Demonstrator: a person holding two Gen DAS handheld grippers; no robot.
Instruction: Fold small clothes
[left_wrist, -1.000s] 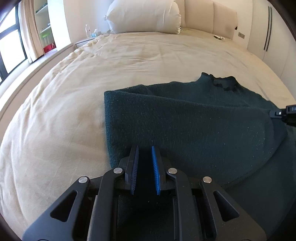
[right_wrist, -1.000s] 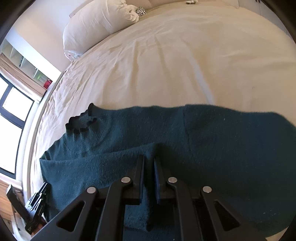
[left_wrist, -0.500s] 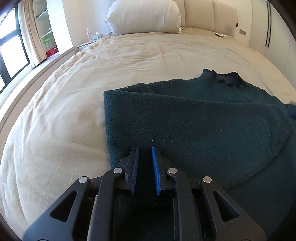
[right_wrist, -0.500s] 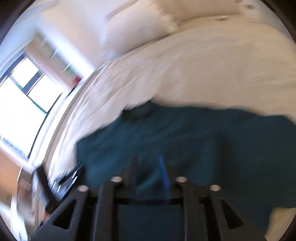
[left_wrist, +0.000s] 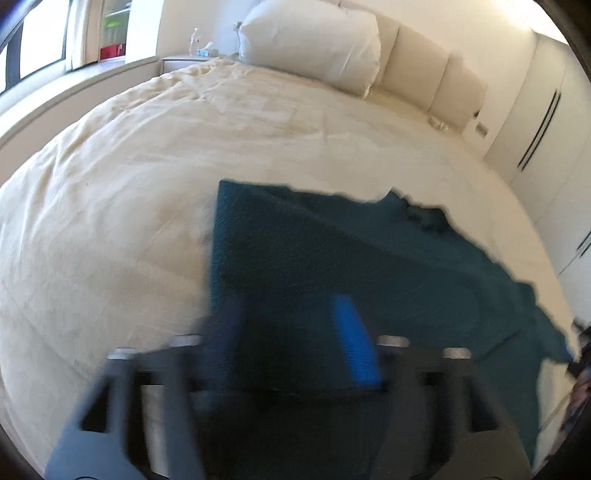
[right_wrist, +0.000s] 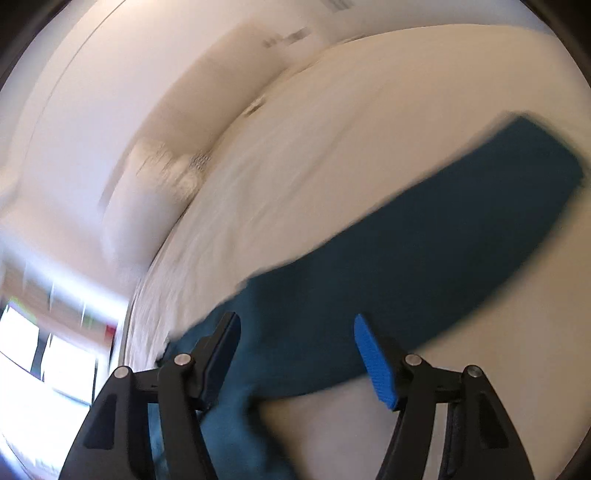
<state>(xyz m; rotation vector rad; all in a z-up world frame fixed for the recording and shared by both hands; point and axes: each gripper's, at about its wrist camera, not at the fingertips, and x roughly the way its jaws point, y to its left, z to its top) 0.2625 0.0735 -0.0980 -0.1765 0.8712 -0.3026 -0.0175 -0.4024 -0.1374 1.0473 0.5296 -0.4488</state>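
Two sets of tongs frame this moment, and I read each from its own wrist camera. My left tongs (left_wrist: 291, 347) are blurred at the bottom of the left wrist view; their jaws are opening, one blue pad (left_wrist: 354, 347) showing clearly and the other finger smeared dark, and they stand over the near part of the dark green sweater (left_wrist: 351, 258) without pressing on it. That sweater lies on the bed (left_wrist: 147, 166), towards the bed's near edge, with its straight folded side on the left of the view and its frilled collar (left_wrist: 421, 214) at the far right of the garment. Beyond it the cream cover runs bare up to a white pillow (left_wrist: 310, 44) that leans on the padded headboard (left_wrist: 432, 70) at the far edge of the bed. At the right rim of this view a small dark object touches the sweater's near right corner; I cannot tell what it is. My right tongs (right_wrist: 295, 354) are also opening, their jaws well spread, with the blue pad (right_wrist: 373, 365) on the right finger and the dark finger (right_wrist: 221, 354) on the left. The right wrist view is tilted and streaked. Here a long band of the sweater (right_wrist: 406, 258) crosses the bed (right_wrist: 369, 110) slantwise, and its cloth shows behind the gap, gripped by neither finger.
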